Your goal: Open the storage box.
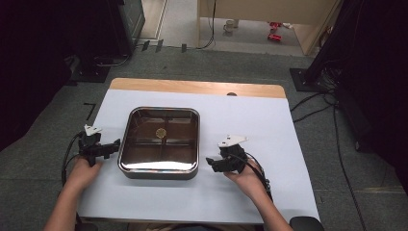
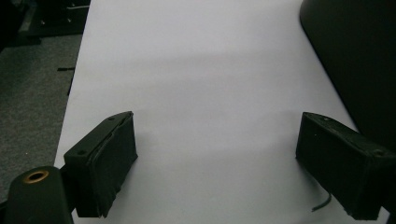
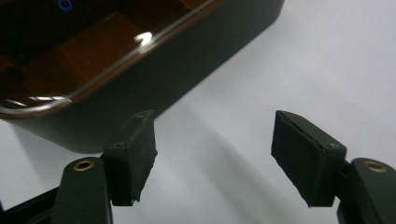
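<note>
Beside the steel tray (image 1: 126, 144), left gripper (image 2: 217, 163) and right gripper (image 3: 212, 156) hover, jaws spread, empty; glossy rim risks slipping.

High view looked down and fwd from above person's side. Both gripper views sat low and close over the white sheet (image 2: 201, 70), sharing w/ high view the tray (image 3: 196, 60) wall.
</note>
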The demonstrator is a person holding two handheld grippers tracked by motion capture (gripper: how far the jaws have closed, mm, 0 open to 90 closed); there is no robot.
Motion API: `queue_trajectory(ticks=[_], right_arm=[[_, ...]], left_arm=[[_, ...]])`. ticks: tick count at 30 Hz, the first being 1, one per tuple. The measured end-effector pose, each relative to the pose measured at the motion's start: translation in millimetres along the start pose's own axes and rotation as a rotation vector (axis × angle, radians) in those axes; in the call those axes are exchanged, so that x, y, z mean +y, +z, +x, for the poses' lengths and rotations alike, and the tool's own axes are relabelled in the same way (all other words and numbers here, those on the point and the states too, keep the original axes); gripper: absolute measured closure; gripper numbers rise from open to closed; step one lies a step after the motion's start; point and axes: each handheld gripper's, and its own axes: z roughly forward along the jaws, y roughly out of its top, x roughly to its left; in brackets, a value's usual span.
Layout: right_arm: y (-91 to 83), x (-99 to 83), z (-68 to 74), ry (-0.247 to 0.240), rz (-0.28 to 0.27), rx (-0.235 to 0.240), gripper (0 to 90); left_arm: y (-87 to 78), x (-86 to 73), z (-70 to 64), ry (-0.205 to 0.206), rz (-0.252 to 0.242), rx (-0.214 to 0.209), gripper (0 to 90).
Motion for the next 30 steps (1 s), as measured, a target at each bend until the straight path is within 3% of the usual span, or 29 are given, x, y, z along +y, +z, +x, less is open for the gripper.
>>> queue_trajectory(ticks=[9, 16, 30], right_arm=[[-12.9, 11.3, -1.4, 0.004, -0.003, 0.034, 31.6], [-17.8, 31.3, 4.1, -0.043, -0.030, 0.053, 34.2], [-3.4, 69.0, 19.2, -0.091, -0.056, 0.091, 37.5]], left_arm=[[0.0, 0.0, 0.0, 0.000, 0.000, 0.000, 12.3], [0.1, 0.0, 0.0, 0.000, -0.001, 0.000, 12.3], [0.0, 0.0, 0.0, 0.000, -0.001, 0.000, 12.3]])
